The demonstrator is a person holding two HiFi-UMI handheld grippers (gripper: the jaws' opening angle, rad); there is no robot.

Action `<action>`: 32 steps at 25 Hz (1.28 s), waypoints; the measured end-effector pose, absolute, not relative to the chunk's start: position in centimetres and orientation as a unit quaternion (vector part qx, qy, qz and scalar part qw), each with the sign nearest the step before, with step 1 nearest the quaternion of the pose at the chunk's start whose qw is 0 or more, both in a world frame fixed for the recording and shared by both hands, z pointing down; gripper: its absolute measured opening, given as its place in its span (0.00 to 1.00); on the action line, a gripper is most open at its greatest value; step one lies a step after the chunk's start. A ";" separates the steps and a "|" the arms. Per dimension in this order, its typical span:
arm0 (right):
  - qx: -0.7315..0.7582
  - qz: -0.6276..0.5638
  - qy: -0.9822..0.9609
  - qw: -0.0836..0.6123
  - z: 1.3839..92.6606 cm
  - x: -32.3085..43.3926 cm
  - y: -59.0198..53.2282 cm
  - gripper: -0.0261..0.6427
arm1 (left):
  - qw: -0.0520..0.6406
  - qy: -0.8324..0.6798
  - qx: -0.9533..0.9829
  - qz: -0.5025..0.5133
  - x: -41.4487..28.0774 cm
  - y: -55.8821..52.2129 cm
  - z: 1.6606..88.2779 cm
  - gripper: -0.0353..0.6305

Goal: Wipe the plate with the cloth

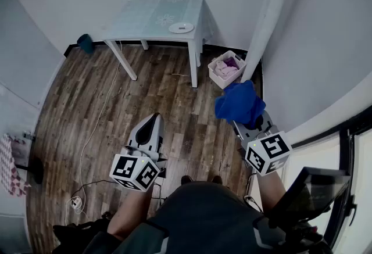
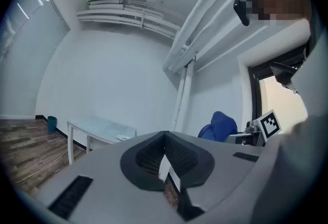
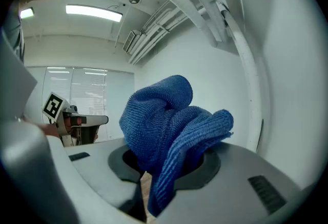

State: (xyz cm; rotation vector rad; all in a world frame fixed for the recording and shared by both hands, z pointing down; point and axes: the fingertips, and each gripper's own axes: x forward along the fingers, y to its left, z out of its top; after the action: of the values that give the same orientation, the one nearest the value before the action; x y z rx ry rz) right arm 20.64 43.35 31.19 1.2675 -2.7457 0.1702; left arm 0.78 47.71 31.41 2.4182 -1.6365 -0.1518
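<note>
Nearest to us, our right gripper (image 1: 249, 125) has its jaws pressed together on the cloth (image 3: 164, 125). The cloth is deep blue with a ribbed weave, and it is bunched into thick folds. Most of it swells up above and past the fingertips and hides them from the head view. One flap hangs down through the narrow slot between the jaws.

The plate (image 1: 181, 27) is small, round and white. It lies flat near the right front corner of the pale table (image 1: 145, 17), well ahead of both pairs of fingertips and well apart from the cloth.

Our left gripper (image 1: 151, 125) is held beside the right one and pointing the same way. Its jaws are fully together with nothing between them, and in its own view the plate sits far beyond the tips.

To the right of the table, a white basket (image 1: 216, 77) of pinkish and purple fabric stands on the wooden floor (image 1: 116, 107), beyond the cloth-covered fingertips.
</note>
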 end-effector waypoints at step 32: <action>0.404 0.064 -0.912 0.034 31.9 11.9 37.0 0.23 | 0.109 -0.536 0.834 -0.066 -5.8 40.5 32.8 0.07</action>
State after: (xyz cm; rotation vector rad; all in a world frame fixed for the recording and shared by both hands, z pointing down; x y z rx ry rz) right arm 11.91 36.96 31.86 1.2433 -2.8034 0.1971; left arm -5.83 40.54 32.80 2.4534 -1.5769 -0.1952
